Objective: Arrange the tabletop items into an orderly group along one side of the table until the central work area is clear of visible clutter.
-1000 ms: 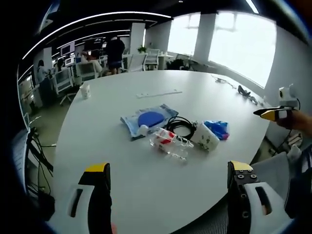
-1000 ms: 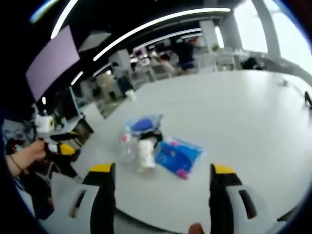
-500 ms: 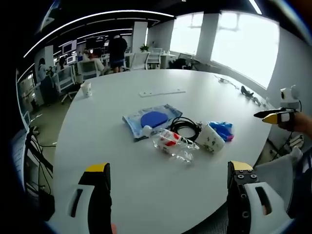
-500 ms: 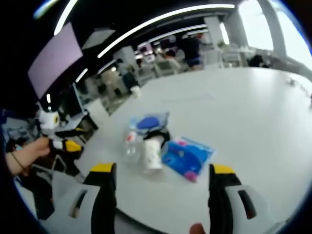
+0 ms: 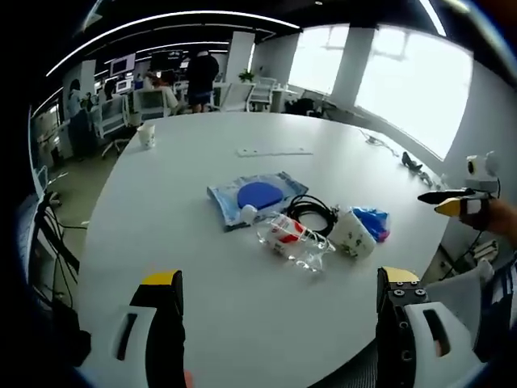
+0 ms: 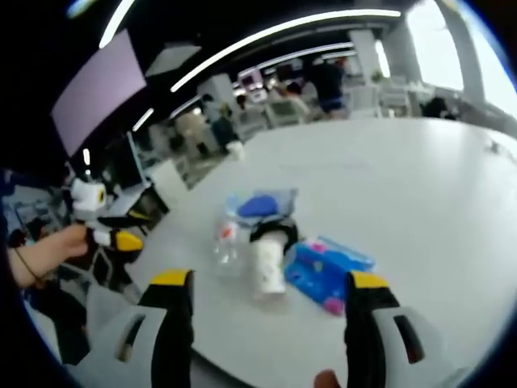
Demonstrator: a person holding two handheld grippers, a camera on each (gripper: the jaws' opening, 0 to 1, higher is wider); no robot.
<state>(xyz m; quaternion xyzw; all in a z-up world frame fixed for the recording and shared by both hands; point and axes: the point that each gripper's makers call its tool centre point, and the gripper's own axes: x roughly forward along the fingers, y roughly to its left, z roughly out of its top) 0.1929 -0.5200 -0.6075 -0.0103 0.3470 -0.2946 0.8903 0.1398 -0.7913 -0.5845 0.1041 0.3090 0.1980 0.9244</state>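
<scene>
Left gripper [image 5: 279, 295] and right gripper [image 6: 263, 295] spread, empty; cup [image 6: 266, 266] lies just ahead of the right; approach level, straddling it.

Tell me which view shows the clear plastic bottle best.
The left gripper view: the clear plastic bottle lies on its side in sharp focus, its red label readable as a patch, beside the black cable coil and white cup. In the right gripper view the bottle is blurred and small.
</scene>
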